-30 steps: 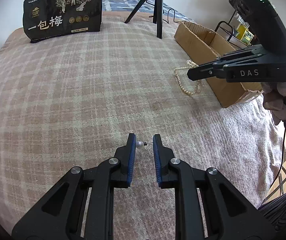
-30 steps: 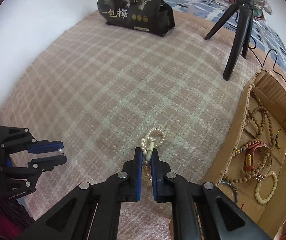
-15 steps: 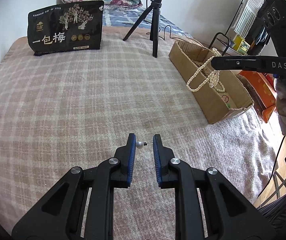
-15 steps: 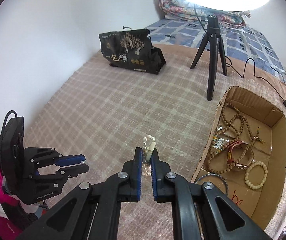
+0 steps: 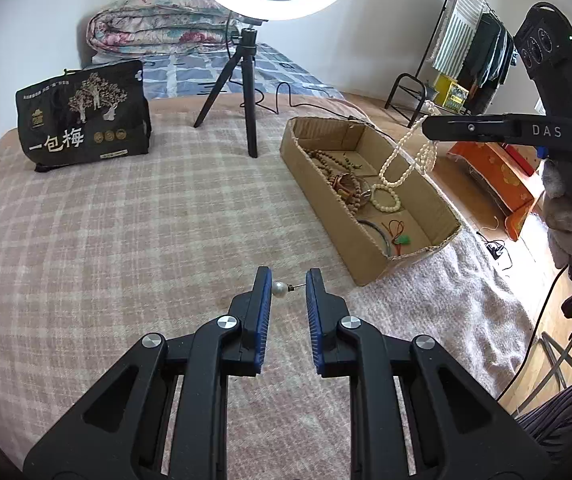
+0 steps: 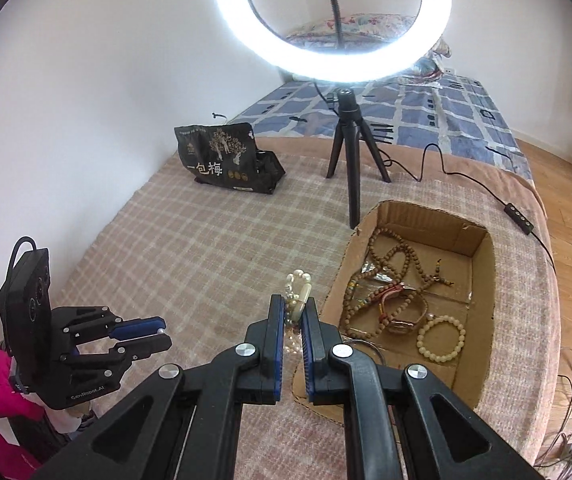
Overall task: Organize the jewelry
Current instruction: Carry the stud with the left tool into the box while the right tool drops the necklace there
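1. The right hand-held gripper (image 6: 294, 316) is clamped on a pearl necklace (image 5: 404, 152). The strand hangs in loops in the air over the cardboard box (image 5: 370, 256), which lies on the bed (image 5: 106, 220) near its right edge.
2. The left hand-held gripper (image 5: 288, 287) is closed on a pearl earring (image 5: 279, 289), held only at the tips by the pearl and its thin post. I think a small twist could let it slip and fall on the checked blanket.
3. The hanging loops could catch on the box wall or tangle with the brown beads (image 6: 390, 256) and the bracelet (image 6: 441, 339) inside.
4. The tripod (image 5: 242, 92) of the ring light stands just beside the far end of the box; a wide swing may hit it.
5. The middle of the bed is free for moving. Beyond the right edge is the floor, so a dropped piece could roll off.
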Action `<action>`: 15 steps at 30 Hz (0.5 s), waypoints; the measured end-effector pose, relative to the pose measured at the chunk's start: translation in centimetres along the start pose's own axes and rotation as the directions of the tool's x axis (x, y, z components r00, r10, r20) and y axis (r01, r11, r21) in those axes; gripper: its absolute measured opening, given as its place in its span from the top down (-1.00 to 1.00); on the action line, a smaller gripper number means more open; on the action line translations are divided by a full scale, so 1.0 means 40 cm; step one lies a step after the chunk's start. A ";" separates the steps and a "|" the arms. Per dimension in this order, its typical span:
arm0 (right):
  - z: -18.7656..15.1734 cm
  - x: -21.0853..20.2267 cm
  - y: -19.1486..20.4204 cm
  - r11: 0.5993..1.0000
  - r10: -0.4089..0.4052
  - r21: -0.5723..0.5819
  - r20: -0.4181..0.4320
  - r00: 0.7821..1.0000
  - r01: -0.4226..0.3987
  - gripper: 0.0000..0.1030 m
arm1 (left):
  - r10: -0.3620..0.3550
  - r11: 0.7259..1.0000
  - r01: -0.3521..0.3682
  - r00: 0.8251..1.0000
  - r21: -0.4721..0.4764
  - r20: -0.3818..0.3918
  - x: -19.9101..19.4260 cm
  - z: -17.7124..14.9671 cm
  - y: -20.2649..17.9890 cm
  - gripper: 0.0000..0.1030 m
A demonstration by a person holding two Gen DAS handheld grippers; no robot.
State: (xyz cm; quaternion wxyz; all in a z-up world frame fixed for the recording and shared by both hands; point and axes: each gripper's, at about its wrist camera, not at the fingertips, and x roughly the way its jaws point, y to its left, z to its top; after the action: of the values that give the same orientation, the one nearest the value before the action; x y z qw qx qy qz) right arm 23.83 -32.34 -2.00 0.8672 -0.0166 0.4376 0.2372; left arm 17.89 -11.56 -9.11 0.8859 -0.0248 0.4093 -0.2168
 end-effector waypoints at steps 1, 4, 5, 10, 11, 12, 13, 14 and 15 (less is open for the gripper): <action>-0.002 -0.008 -0.013 1.000 -0.008 0.008 0.005 1.000 0.008 0.89 | -0.005 1.000 0.005 1.000 0.005 0.002 0.003 0.005 -0.011 0.69; -0.005 -0.023 -0.044 0.999 -0.035 0.031 0.017 0.999 0.034 0.89 | -0.022 1.000 0.022 1.000 0.022 0.009 0.012 0.023 -0.046 0.69; -0.005 -0.028 -0.054 0.998 -0.042 0.039 0.021 0.999 0.041 0.89 | -0.026 0.999 0.026 1.000 0.028 0.012 0.015 0.028 -0.058 0.69; -0.001 -0.039 -0.101 0.995 -0.077 0.066 0.037 0.996 0.074 0.89 | -0.044 0.998 0.043 0.999 0.046 0.025 0.033 0.055 -0.110 0.69; 0.001 -0.040 -0.109 0.994 -0.085 0.070 0.039 0.996 0.082 0.89 | -0.046 0.998 0.044 0.999 0.051 0.027 0.038 0.062 -0.118 0.69; 0.003 -0.039 -0.117 0.993 -0.091 0.074 0.042 0.995 0.088 0.89 | -0.047 0.997 0.045 0.998 0.061 0.030 0.043 0.069 -0.129 0.69; 0.006 -0.039 -0.126 0.993 -0.096 0.080 0.046 0.994 0.092 0.89 | -0.047 0.997 0.045 0.998 0.069 0.032 0.048 0.075 -0.139 0.69; 0.009 -0.037 -0.135 0.992 -0.101 0.085 0.048 0.994 0.097 0.89 | -0.048 0.996 0.045 0.998 0.075 0.033 0.055 0.081 -0.149 0.69; 0.012 -0.037 -0.142 0.991 -0.110 0.088 0.052 0.993 0.105 0.89 | -0.049 0.996 0.046 0.998 0.079 0.034 0.061 0.087 -0.157 0.69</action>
State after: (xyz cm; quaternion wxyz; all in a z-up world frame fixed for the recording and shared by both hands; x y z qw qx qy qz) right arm 25.88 -37.86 -1.59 0.8907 0.0037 0.4210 0.1716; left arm 19.57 -18.69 -7.16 0.8880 -0.0035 0.3837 -0.2533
